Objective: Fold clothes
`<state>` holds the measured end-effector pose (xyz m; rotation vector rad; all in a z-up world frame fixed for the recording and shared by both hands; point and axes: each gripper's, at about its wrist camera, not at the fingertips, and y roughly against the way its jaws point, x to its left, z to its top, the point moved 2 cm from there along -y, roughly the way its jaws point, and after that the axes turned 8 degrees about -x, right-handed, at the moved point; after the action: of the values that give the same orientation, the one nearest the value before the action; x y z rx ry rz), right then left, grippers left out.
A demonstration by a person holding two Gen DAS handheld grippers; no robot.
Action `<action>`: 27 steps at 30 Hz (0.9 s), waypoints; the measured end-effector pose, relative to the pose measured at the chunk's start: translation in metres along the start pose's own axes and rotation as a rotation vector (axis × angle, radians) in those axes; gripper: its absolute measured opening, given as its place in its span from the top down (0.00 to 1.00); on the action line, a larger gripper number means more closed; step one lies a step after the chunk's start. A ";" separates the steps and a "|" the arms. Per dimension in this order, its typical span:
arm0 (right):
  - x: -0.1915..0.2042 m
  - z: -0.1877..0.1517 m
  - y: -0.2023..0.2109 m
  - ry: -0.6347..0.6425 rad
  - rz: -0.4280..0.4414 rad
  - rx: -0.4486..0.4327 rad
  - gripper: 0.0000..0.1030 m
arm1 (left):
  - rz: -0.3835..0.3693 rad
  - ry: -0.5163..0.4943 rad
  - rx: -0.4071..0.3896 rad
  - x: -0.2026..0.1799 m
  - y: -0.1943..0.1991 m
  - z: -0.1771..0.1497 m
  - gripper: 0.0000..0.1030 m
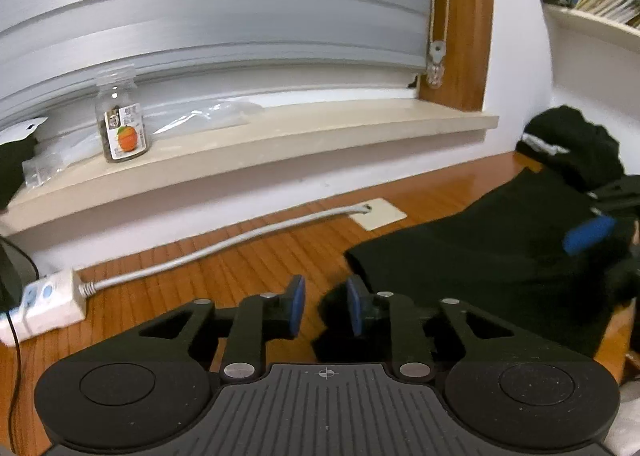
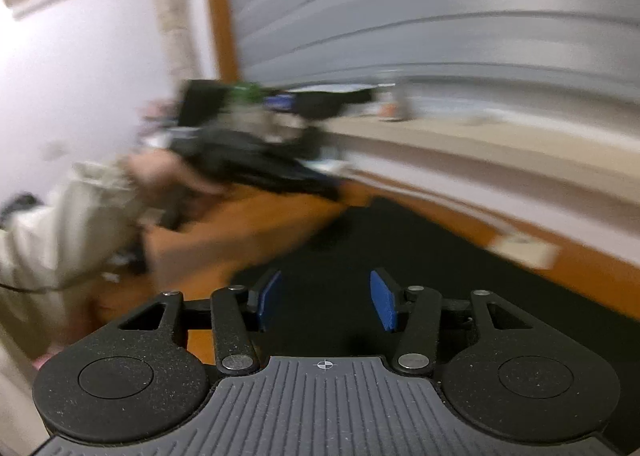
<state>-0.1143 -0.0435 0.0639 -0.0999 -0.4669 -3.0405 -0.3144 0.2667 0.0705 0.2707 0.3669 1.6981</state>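
1. Black garment (image 1: 480, 256) lies spread flat on the wooden desk (image 1: 248, 256), below the window sill (image 1: 280, 136); a second dark heap (image 1: 572, 144) sits behind it near the wall.
2. Handling, judged: soft, light, limp cloth — likely to sag and slide on the glossy wood. Best taken at an edge or corner, pinched through one layer.
3. Left gripper (image 1: 326, 306): jaws narrowly parted, nothing clamped between the pads; a dark fold of cloth lies just at its right finger — contact uncertain.
4. Right gripper (image 2: 326, 300): jaws wide apart, empty, above the black cloth. View blurred.
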 end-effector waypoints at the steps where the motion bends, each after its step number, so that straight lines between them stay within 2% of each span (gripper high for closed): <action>1: -0.007 -0.006 0.003 0.036 -0.061 0.010 0.52 | -0.001 0.009 -0.008 -0.003 0.002 -0.001 0.65; 3: -0.018 -0.019 0.003 0.090 -0.165 0.046 0.52 | 0.011 0.019 -0.023 -0.015 0.005 -0.002 0.48; 7: -0.036 -0.042 0.016 0.101 -0.268 0.080 0.46 | -0.002 0.057 -0.042 -0.041 0.011 -0.020 0.44; 9: -0.044 -0.049 0.024 0.076 -0.293 0.069 0.37 | -0.013 0.081 -0.047 -0.052 0.016 -0.033 0.42; 12: -0.059 -0.061 0.027 0.028 -0.302 0.067 0.34 | -0.027 0.117 -0.057 -0.069 0.023 -0.053 0.40; 14: -0.069 -0.069 0.025 -0.007 -0.302 0.074 0.33 | -0.008 0.132 -0.067 -0.075 0.028 -0.060 0.40; 18: -0.081 -0.081 0.008 -0.062 -0.298 0.092 0.27 | 0.023 0.109 -0.087 -0.088 0.038 -0.062 0.40; 23: -0.085 -0.080 -0.006 -0.097 -0.297 0.091 0.20 | 0.032 0.088 -0.113 -0.109 0.056 -0.075 0.41; 27: -0.089 -0.080 -0.008 -0.137 -0.292 0.108 0.19 | 0.059 0.164 -0.142 -0.115 0.070 -0.090 0.43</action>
<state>-0.0302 -0.0555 -0.0214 -0.2583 -0.7129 -3.2974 -0.3942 0.1363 0.0187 0.0379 0.3594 1.8010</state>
